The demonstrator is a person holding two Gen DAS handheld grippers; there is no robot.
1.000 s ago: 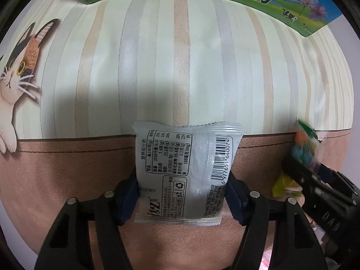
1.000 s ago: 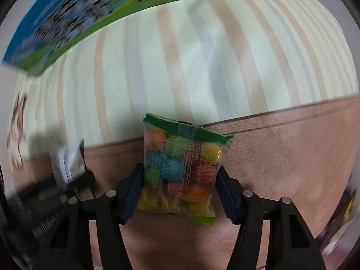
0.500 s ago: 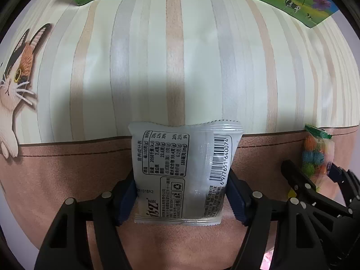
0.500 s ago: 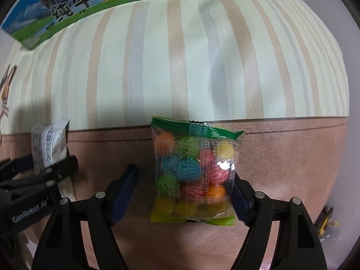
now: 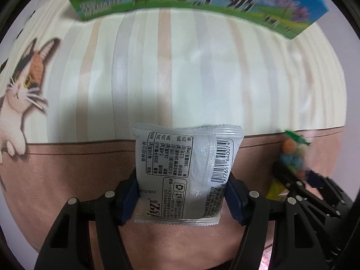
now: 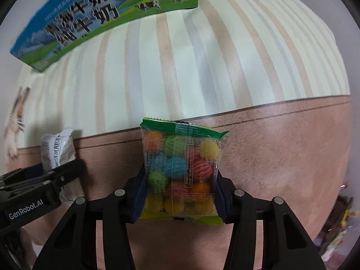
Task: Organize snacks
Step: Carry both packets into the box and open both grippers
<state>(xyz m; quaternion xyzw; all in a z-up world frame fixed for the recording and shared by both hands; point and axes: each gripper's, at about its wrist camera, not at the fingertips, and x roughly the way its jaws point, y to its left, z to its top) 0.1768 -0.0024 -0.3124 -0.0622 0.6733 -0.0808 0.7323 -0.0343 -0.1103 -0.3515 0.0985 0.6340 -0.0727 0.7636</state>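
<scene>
A silver snack packet (image 5: 186, 168) with a barcode stands upright between the blue pads of my left gripper (image 5: 182, 193). The jaws are closing, and both pads press on the packet's sides. In the right wrist view a clear candy bag (image 6: 180, 168) with a green top, full of coloured balls, sits in my right gripper (image 6: 180, 198). Those jaws are closing too, with both pads against the bag. The two grippers hang side by side over the cloth. The left gripper (image 6: 45, 180) and its packet (image 6: 56, 150) show at the left of the right wrist view.
A striped cream cloth (image 5: 180, 78) with a brown border band (image 6: 281, 157) and a cat picture (image 5: 22, 103) lies below. At its far side lies a blue-and-green milk carton box (image 6: 90, 22). Several loose snack packets (image 6: 337, 213) lie at the right edge.
Half a second ago the right gripper's left pad stood off the candy bag; now both pads press it. The milk box shows larger in both views. The left grip is unchanged.
</scene>
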